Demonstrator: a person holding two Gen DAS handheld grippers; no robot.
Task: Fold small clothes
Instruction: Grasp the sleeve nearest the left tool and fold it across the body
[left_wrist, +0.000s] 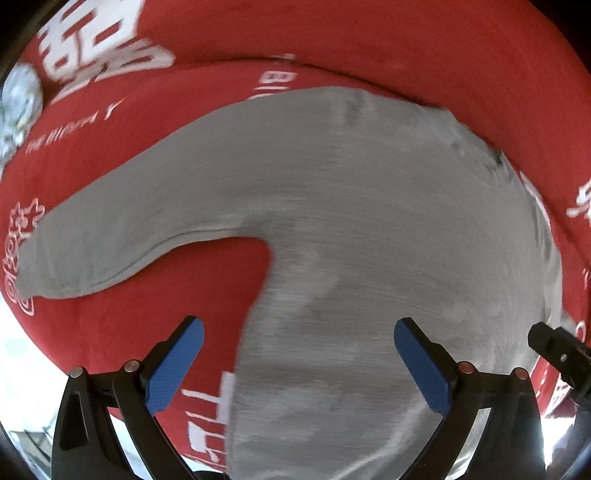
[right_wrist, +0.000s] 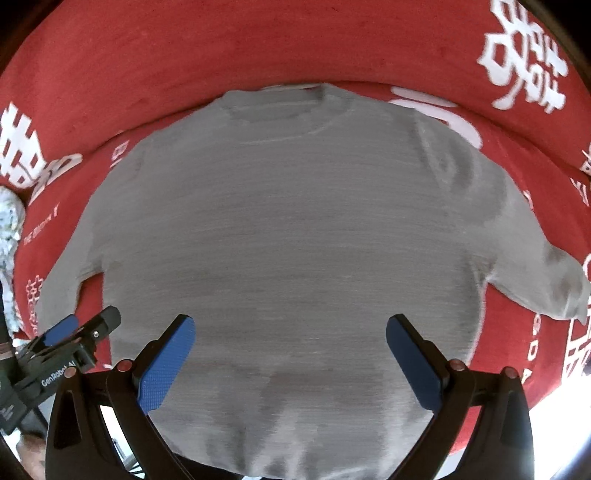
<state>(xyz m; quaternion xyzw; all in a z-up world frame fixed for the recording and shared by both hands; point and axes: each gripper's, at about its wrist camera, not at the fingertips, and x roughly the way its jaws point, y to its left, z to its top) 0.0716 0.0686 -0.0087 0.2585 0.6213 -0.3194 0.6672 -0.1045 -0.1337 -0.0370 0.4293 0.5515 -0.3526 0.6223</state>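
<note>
A small grey long-sleeved sweater (right_wrist: 288, 236) lies flat on a red cloth with white characters (right_wrist: 184, 55), neckline away from me, both sleeves spread out. In the left wrist view the sweater (left_wrist: 351, 229) shows its body and its left sleeve (left_wrist: 110, 236) reaching left. My left gripper (left_wrist: 299, 328) is open and empty above the sweater's lower left side; it also shows in the right wrist view (right_wrist: 79, 326). My right gripper (right_wrist: 290, 325) is open and empty above the sweater's lower middle; its tip shows in the left wrist view (left_wrist: 546, 339).
The red cloth (left_wrist: 406, 40) covers the whole surface and folds up behind the sweater. A crumpled whitish patterned object (right_wrist: 9, 236) lies at the far left. The near edge of the surface (right_wrist: 554, 391) runs just under the sweater's hem.
</note>
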